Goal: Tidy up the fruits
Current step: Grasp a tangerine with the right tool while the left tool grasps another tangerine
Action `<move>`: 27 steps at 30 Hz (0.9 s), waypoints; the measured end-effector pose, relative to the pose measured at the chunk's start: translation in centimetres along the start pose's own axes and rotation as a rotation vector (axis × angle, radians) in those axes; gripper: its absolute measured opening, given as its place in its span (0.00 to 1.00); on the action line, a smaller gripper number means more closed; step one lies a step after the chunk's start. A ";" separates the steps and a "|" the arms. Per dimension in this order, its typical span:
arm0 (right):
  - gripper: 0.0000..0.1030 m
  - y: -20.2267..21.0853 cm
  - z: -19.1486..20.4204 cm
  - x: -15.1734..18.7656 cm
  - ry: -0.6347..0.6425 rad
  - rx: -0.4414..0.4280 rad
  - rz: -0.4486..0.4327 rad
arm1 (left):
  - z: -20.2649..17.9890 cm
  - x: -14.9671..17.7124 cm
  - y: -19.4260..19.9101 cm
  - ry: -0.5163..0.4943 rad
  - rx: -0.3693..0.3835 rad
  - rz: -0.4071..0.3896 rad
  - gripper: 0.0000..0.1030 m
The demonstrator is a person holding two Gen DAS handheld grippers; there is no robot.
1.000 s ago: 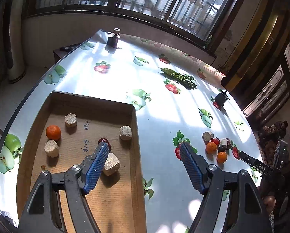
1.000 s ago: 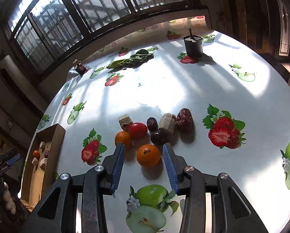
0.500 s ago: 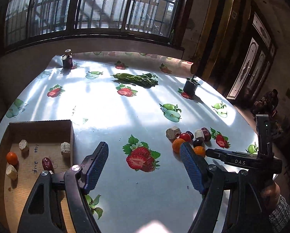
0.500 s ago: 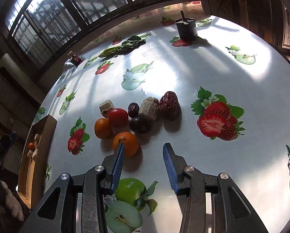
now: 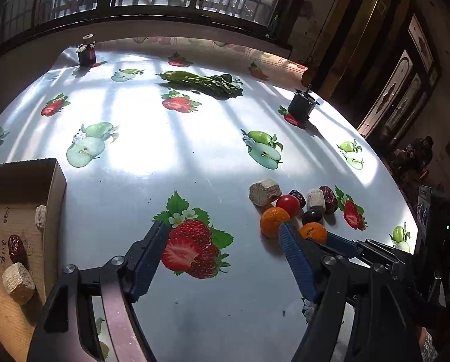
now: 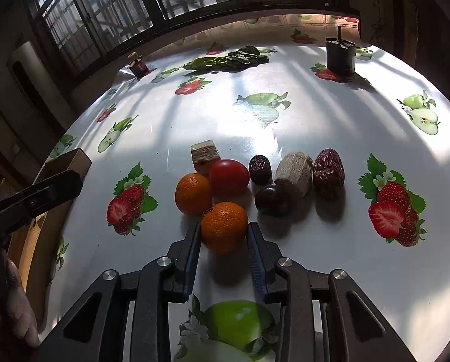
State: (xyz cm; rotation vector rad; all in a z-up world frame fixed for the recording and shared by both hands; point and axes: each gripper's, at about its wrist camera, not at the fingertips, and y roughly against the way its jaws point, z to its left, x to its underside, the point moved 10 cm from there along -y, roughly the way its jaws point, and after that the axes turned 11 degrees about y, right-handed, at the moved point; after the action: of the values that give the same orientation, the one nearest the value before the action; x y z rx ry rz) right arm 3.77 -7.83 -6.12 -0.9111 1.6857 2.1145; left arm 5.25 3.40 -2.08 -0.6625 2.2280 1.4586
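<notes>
A cluster of fruit lies on the white fruit-print tablecloth [image 5: 194, 163]: two oranges, a red tomato [image 6: 228, 175], dark dates and pale cork-like chunks. My right gripper [image 6: 223, 230] has its jaws closing on the nearer orange [image 6: 224, 226], and the pads touch both its sides. The other orange [image 6: 193, 193] rests just behind, to the left. My left gripper [image 5: 221, 241] hangs open above a printed strawberry, nothing between its fingers, with the same cluster to its right. The left wrist view also shows that held orange [image 5: 313, 231] in the right gripper [image 5: 321, 238].
A cardboard box [image 5: 54, 181] at the left edge holds a date and several pale chunks. A bunch of greens [image 5: 200, 81], a small jar [image 5: 87, 52] and a dark pot [image 5: 301, 107] stand at the far side. A person's hand [image 6: 11, 307] shows low on the left.
My left gripper swung from over the box rightward to the table's middle, still open. My right gripper shifted onto the nearer orange and its jaws narrowed around it.
</notes>
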 end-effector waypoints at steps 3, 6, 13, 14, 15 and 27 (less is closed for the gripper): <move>0.32 0.8 -1.6 0.7 -0.025 0.027 0.008 | -1.6 0.7 -1.5 -0.042 0.008 0.025 0.73; 0.32 1.6 -3.4 1.7 -0.067 0.012 0.020 | -3.0 1.2 -3.1 -0.096 0.006 0.045 0.73; 0.32 2.3 -4.1 2.2 -0.080 -0.007 0.013 | -5.6 1.7 -6.4 -0.184 0.000 0.070 0.71; 0.33 2.3 -4.0 2.1 -0.071 0.001 0.009 | -5.9 1.8 -6.8 -0.196 0.001 0.073 0.65; 0.33 2.3 -3.9 2.1 -0.063 0.008 0.006 | -6.0 2.0 -7.0 -0.203 0.000 0.078 0.59; 0.32 2.7 -3.8 1.8 -0.063 0.026 -0.009 | -4.2 2.6 -4.7 -0.113 0.024 0.097 0.29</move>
State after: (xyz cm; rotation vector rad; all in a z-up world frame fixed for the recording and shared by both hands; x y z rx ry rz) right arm 1.95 -12.46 -5.70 -0.8340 1.6704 2.0883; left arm 5.60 -2.56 -5.37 -0.4589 2.2137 1.4745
